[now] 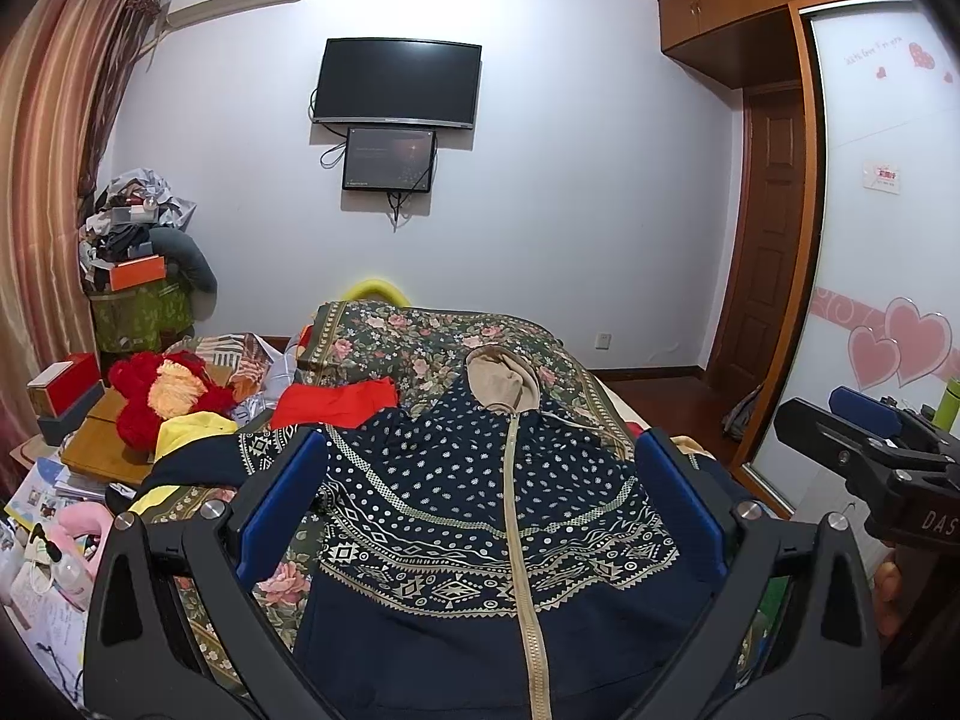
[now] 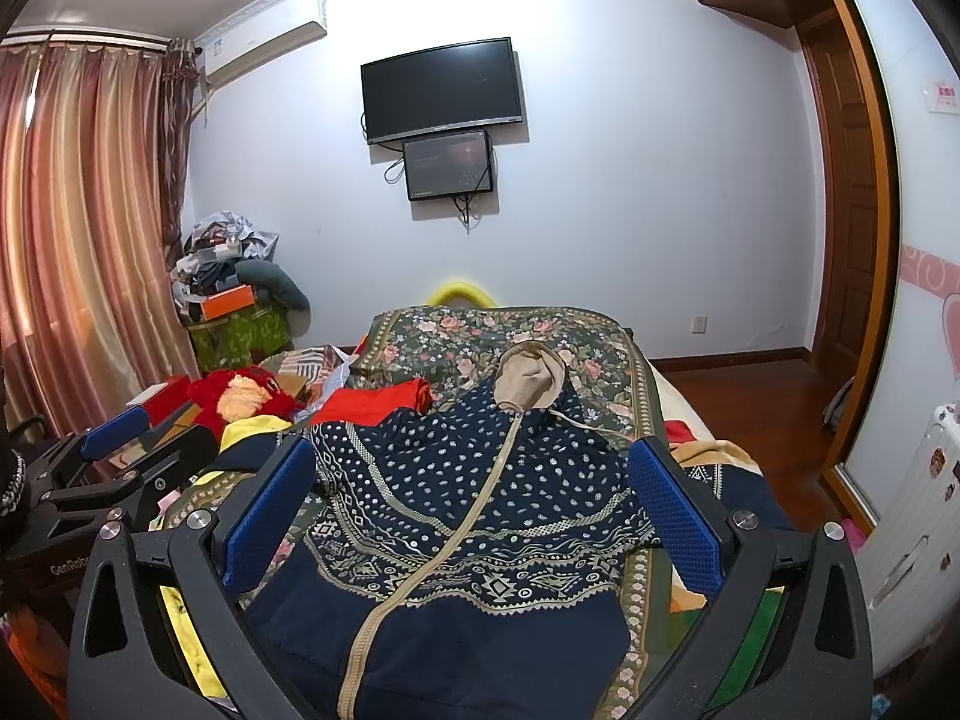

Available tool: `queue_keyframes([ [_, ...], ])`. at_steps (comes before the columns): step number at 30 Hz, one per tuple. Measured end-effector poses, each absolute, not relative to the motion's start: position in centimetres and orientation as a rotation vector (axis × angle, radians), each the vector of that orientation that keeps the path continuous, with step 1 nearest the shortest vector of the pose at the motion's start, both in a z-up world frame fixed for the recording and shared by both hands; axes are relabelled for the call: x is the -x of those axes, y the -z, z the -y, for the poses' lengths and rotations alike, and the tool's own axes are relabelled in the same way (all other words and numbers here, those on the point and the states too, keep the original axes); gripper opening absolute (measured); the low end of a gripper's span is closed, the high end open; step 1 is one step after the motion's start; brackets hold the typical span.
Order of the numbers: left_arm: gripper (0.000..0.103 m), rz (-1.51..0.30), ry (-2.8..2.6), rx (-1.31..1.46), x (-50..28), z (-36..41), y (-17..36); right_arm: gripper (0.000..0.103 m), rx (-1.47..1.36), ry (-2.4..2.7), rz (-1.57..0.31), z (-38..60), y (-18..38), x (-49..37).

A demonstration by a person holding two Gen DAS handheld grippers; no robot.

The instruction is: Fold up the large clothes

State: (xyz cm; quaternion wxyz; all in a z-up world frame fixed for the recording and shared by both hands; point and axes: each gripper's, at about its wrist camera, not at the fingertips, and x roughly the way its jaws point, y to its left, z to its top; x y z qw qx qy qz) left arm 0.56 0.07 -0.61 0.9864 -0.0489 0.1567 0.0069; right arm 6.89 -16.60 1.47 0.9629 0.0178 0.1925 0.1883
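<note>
A navy zip hoodie (image 1: 456, 498) with white dots, a patterned band and a beige hood (image 1: 501, 381) lies front up on the floral bedspread (image 1: 420, 342). It also shows in the right wrist view (image 2: 480, 504), with its beige zipper (image 2: 420, 564) running down the middle. My left gripper (image 1: 480, 498) is open and empty, held above the hoodie's chest. My right gripper (image 2: 474, 504) is open and empty above the same spot. The right gripper appears at the right edge of the left wrist view (image 1: 864, 450). The left gripper appears at the left of the right wrist view (image 2: 114, 450).
A red garment (image 1: 336, 402) and a yellow garment (image 1: 192, 429) lie left of the hoodie. A red plush toy (image 1: 162, 396), boxes and papers clutter the left side. A wardrobe (image 1: 888, 240) stands at the right. A TV (image 1: 396, 81) hangs on the far wall.
</note>
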Motion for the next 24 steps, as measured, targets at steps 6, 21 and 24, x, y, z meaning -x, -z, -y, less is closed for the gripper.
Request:
queue_keyframes([
  [6,0.103,-0.317,-0.016,0.101,-0.8,-0.2,0.7,0.103,-0.036,-0.383,-0.393,16.5,-1.4,-6.9],
  [21,0.103,-0.353,-0.036,0.109,-2.8,-1.7,1.9,0.103,-0.027,-0.38,-0.444,16.0,-0.6,-9.0],
  [24,0.103,-0.361,-0.055,0.112,-3.7,-2.7,2.2,0.103,-0.025,-0.376,-0.465,15.9,-0.3,-9.9],
])
